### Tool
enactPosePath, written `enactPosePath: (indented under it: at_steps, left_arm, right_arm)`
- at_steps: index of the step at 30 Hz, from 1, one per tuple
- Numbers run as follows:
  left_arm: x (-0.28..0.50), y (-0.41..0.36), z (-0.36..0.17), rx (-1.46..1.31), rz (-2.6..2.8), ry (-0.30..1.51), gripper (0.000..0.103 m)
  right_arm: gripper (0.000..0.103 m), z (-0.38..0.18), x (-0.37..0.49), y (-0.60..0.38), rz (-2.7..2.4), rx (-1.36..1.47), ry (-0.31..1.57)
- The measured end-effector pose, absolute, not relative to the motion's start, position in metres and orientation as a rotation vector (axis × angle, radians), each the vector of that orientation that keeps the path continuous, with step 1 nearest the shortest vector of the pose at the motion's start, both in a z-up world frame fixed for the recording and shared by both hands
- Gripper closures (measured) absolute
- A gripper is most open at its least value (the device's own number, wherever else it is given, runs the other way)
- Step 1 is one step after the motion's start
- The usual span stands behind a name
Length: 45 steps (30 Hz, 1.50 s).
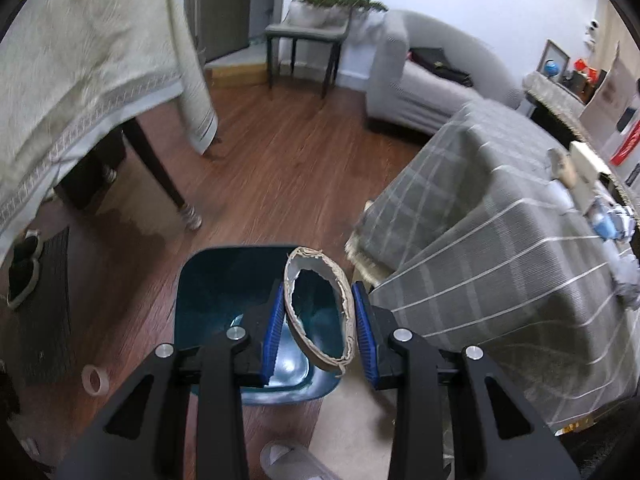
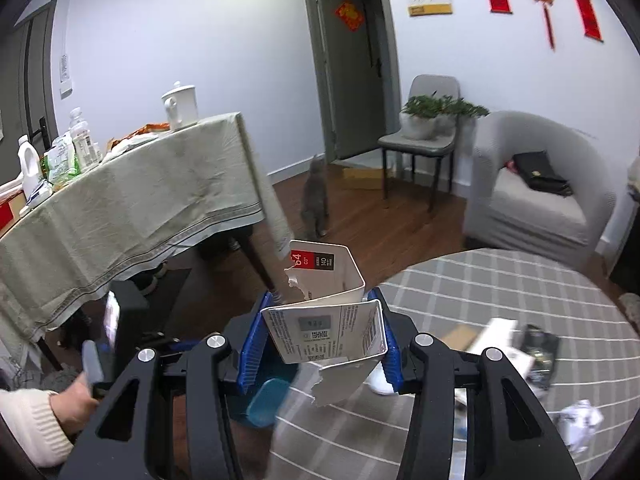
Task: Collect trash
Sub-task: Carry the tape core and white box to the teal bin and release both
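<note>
Two grippers, each clamped on one piece of trash.
Left gripper (image 1: 318,330) holds one torn cardboard ring (image 1: 320,312) above one teal bin (image 1: 208,292); right gripper (image 2: 320,340) holds one torn white carton (image 2: 326,320) near one checked table (image 2: 500,292).

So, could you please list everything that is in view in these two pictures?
Bin: one, teal, on the wood floor below the left gripper.
Cardboard ring: one, brown, torn, in the left gripper.
Torn box: one, white, in the right gripper.
Tape roll: one, clear, on the floor.
Crumpled paper: one, white, on the checked round table.
Cat: one, grey, near the door.
Chair: one, grey, with a plant.
Armchair: one, grey, holding a black bag.
Long table: one, green cloth, with bottles and a jug.
Left gripper, right gripper: black, blue pads, both gripping.
</note>
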<state>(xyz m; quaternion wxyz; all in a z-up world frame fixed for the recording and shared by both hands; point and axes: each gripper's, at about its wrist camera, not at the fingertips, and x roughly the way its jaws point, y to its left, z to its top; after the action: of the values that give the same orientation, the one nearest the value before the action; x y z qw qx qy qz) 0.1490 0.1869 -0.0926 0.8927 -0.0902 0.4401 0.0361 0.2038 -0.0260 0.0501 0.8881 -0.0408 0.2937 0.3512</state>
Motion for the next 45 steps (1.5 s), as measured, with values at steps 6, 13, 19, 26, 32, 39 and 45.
enactPosePath:
  at_steps: [6,13,19,26,32,39,45]
  left_arm:
    - [0.15,0.212,-0.12,-0.198,0.109,0.988,0.067]
    - [0.152,0.238,-0.148,-0.213,0.13,1.062,0.067]
    - [0.15,0.262,-0.172,-0.246,0.137,1.117,0.066]
    - [0.14,0.28,-0.163,-0.273,0.152,1.07,0.053]
    - [0.124,0.295,-0.13,-0.268,0.181,0.972,0.055]
    - [0.112,0.3,-0.099,-0.274,0.191,0.89,0.068]
    - [0.101,0.298,-0.065,-0.315,0.17,0.819,0.072]
  right_arm:
    - [0.053,0.034,0.204,0.023,0.792,-0.086,0.679]
    - [0.053,0.009,0.2,0.083,0.86,-0.118,0.761]
    - [0.053,-0.016,0.202,0.124,0.882,-0.142,0.833]
    - [0.053,-0.055,0.211,0.156,0.87,-0.173,0.927]
    - [0.053,-0.1,0.222,0.174,0.841,-0.179,1.015]
    - [0.053,-0.145,0.224,0.195,0.815,-0.221,1.094]
    - [0.053,-0.19,0.224,0.204,0.78,-0.267,1.18]
